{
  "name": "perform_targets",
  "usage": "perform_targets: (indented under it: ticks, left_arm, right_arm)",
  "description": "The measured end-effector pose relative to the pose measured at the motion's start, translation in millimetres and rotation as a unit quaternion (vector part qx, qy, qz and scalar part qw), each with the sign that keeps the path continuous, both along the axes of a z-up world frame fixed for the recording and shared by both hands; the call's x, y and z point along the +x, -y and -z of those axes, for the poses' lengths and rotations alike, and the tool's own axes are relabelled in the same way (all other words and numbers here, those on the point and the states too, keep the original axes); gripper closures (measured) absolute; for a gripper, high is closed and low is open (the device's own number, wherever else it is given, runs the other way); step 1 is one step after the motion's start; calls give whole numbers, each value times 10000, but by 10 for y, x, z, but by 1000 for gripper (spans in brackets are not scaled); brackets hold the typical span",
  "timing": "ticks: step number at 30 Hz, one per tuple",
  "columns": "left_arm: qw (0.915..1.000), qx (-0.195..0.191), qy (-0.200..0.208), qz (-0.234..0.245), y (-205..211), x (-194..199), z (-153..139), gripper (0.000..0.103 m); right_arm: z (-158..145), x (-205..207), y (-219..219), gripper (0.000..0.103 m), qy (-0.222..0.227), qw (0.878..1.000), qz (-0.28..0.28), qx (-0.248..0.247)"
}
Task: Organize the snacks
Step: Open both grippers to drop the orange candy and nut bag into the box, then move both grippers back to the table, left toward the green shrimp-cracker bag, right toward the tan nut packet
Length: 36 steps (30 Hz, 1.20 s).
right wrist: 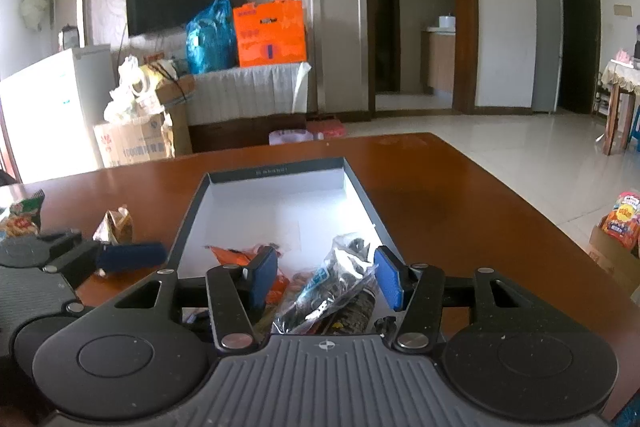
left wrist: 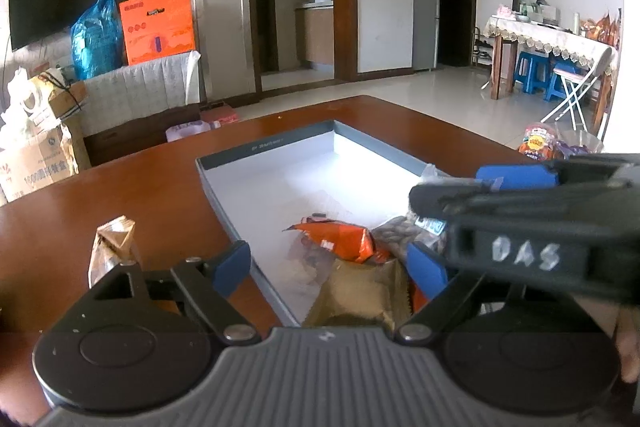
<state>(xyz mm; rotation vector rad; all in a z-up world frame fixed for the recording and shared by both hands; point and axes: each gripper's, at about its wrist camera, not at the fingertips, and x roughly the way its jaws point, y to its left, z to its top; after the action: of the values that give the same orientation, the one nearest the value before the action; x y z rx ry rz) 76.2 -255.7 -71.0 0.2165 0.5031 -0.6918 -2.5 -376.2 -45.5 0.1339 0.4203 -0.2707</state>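
Observation:
A shallow grey box (left wrist: 224, 163) (right wrist: 276, 173) lies on the brown table. In its near end lie an orange snack packet (left wrist: 340, 239) (right wrist: 232, 255), a gold packet (left wrist: 360, 295) and a clear bag of dark snacks (right wrist: 340, 287). My left gripper (left wrist: 330, 267) is open over the gold packet. My right gripper (right wrist: 326, 273) is open around the clear bag, over the box's near end. It shows in the left wrist view (left wrist: 520, 211), crossing in from the right. A small brown packet (left wrist: 114, 247) (right wrist: 116, 225) stands on the table left of the box.
A green snack bag (right wrist: 24, 215) lies at the table's far left. Red snack packs (right wrist: 624, 223) (left wrist: 538, 143) sit off the table's right edge. Cardboard boxes (right wrist: 132, 139), a cabinet with bags and a TV stand behind the table.

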Motion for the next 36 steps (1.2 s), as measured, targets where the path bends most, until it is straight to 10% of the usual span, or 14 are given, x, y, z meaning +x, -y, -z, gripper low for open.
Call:
perform_targets:
  ticks: [8,36]
  left_arm:
    - [10000,59,26,-56,-148,-19,9,17]
    - [9970,23,237,-739,-1156,-88,-404,17]
  right_arm:
    - [23,41,150,48,159,9941,-452,975]
    - [-234,64,-618,48,269,9966,-733,247]
